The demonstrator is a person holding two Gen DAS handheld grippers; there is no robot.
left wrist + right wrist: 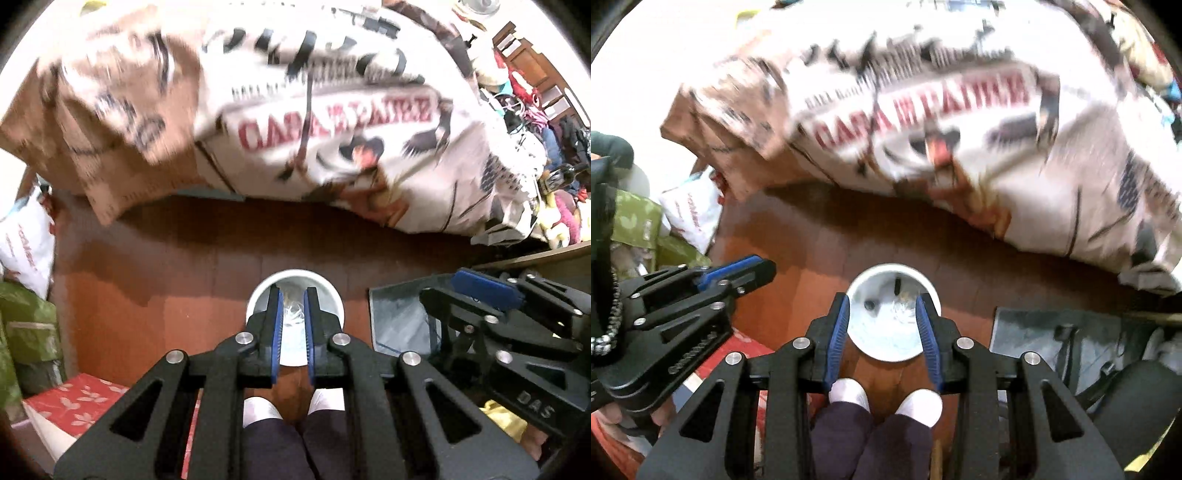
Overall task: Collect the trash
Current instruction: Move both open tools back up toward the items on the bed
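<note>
Both grippers hang over the white bin (893, 317) on the red-brown floor (820, 243), cams looking down past the person's feet.

Right gripper (882, 314): jaws spread wide, nothing between them. Bin sits dead ahead at 12 o'clock, framed by the blue pads (839, 328); rim pokes out past both tips. Inside: crumpled whitish/clear trash (901, 314) at about 1 o'clock of bin centre, plus a small dark bit at 9. Can't ID either.

Left gripper (294, 317): jaws nearly pressed together, narrow gap. Something pale shows in the gap but can't tell if it's pinched or just bin contents (293, 314) behind. Bin (258, 295) again at 12, mostly hidden by the fingers.

Bin is round, so no long axis to align to; approach is straight down. Both arms abt equally near, right is better centred and ready. Left gripper shows at 9 o'clock in the right view, well off the bin.

Printed bedcover (960, 110) fills 10 to 2 o'clock, blurred. Grey lined container (1034, 332) at 3, near the bin, not touching.

Guess: drop phase, if left holds anything, release goes straight in.
</note>
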